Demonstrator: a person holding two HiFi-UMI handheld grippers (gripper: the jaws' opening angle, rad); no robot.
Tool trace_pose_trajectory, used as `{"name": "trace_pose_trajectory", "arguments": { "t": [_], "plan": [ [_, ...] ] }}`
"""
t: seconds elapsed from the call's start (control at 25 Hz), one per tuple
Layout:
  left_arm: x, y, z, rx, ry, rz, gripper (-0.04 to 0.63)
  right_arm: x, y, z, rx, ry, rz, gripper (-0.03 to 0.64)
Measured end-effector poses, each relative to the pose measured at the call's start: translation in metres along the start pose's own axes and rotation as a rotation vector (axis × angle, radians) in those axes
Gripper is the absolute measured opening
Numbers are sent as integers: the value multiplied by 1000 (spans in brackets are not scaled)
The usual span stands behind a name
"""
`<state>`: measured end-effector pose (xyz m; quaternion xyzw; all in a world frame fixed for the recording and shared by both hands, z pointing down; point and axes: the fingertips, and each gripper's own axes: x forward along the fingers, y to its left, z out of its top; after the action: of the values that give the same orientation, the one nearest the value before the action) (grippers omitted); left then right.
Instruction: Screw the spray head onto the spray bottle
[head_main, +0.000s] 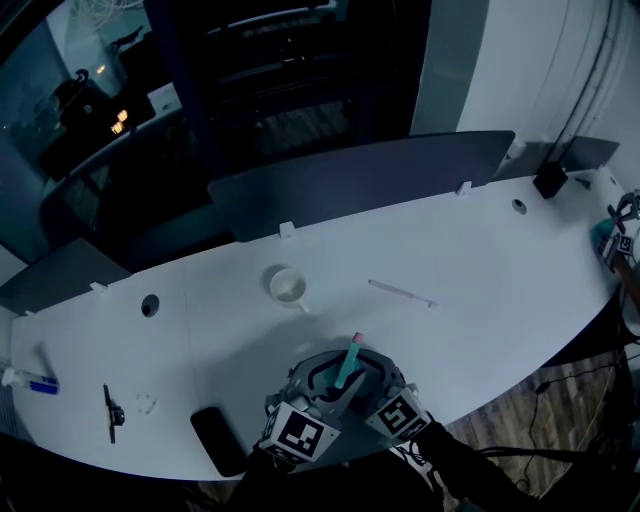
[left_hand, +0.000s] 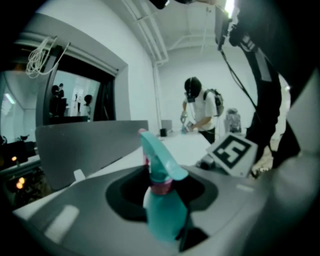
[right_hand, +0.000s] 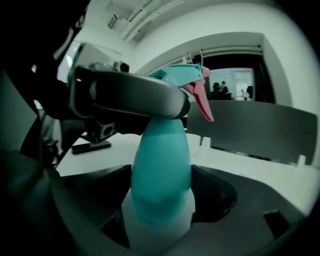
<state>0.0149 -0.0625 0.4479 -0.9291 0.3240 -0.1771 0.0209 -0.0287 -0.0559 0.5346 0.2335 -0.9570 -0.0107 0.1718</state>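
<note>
Over the near edge of the worktop (head_main: 480, 270), the spray bottle (right_hand: 161, 165) is held roughly upright, with the spray head (right_hand: 185, 72) seated on top. The body is pinched low by the right tool (right_hand: 161, 200). The neck just under the head is clamped by the left tool (left_hand: 167, 225), the nearer one.

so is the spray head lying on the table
No, the right gripper view shows the spray head sitting on top of the spray bottle.
</note>
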Motion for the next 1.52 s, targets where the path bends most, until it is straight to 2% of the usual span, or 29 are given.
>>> {"name": "trace_pose_trajectory", "arguments": {
  "t": [0.08,0.16,0.24,0.28,0.36,0.56,0.64,0.68,0.84,0.92,1.04,1.12,1.28,1.4,1.48,1.52],
  "plan": [
    [-2,-7,-3,18,-18,-56,152,-5,8,-6,-83,-3,228,380],
    [-2,-13,-1,41,-38,-104,152,-10,13,-12,-128,38,435,380],
    [0,-16,2,71,-38,-119,152,-11,13,-15,-107,93,554,382],
    [1,-15,3,76,-34,-109,153,-10,12,-16,-79,108,563,382],
    [0,-11,4,45,-40,-67,153,-10,7,-15,-13,98,471,382],
    [3,1,4,-15,-55,91,153,-37,-15,-9,107,2,-76,383],
    [6,4,5,-30,-53,147,153,-40,-14,-5,120,19,-218,382],
    [7,5,5,-41,-52,170,153,-38,-10,-4,113,28,-255,383],
    [9,4,5,-57,-44,223,152,-22,-7,0,85,18,-313,382],
    [8,6,4,-58,-39,227,152,-15,-12,4,77,-4,-302,378],
    [7,8,2,-54,-42,199,152,-10,-11,7,52,-40,-180,357],
    [4,7,2,-39,-49,149,152,-9,-6,8,8,-62,-47,356],
    [-1,1,3,-21,-91,34,152,-11,6,-1,-105,-37,307,356],
    [-3,-8,5,4,-97,-44,152,-16,12,-7,-105,34,569,354],
    [-4,-9,4,20,-87,-54,152,-15,13,-8,-82,69,643,356],
    [-4,-9,4,13,-90,-48,152,-15,13,-8,-61,78,634,356]
  ]
}}
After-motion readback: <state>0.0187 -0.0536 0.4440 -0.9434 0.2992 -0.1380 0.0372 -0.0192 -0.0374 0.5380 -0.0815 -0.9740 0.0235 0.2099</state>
